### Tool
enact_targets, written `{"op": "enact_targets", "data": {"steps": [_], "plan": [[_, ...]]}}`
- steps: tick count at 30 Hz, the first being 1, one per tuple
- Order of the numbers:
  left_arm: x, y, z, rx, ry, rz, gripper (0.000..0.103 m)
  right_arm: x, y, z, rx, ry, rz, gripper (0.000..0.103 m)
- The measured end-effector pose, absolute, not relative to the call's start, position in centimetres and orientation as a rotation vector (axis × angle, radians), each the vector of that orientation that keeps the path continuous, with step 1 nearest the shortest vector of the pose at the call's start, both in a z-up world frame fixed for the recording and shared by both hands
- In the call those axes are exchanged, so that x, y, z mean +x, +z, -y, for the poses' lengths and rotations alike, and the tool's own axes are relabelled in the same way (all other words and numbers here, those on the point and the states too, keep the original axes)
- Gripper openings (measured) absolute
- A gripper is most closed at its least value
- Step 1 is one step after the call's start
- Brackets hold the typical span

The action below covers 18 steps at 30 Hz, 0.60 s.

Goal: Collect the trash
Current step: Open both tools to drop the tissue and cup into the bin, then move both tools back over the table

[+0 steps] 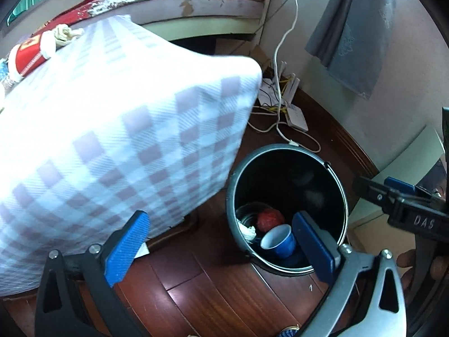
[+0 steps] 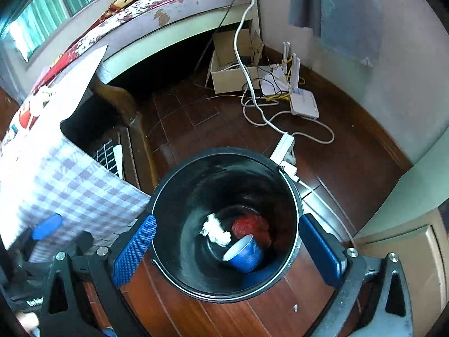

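Note:
A black bucket serves as the bin on the wooden floor, beside a table under a checked cloth. In it lie a blue cup, a red crumpled ball and a white tissue wad. My left gripper hangs open over the bucket's left rim, nothing between its blue pads. My right gripper is open straight above the bucket, empty, looking down on the blue cup, red ball and tissue. On the table's far end sit a red-and-white can and a crumpled tissue.
Behind the bucket a white power strip, looping cables, a router and an open cardboard box crowd the floor. A bed runs along the back. A grey curtain hangs at right, a pale cabinet near right.

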<state>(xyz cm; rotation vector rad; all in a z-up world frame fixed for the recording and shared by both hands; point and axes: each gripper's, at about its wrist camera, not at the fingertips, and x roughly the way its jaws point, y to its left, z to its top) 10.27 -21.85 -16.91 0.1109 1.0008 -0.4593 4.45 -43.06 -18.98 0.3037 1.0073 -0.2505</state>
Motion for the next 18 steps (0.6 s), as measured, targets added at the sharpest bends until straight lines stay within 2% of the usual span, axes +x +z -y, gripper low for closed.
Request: {"op": "enact_targets", "data": {"steps": [18], "plan": [[8.2,-10.4,14.3,0.059,-0.359,-0.868,0.102,3.6,-13.1,35.7,0.127,-0.181,-0.925,0.102]]}}
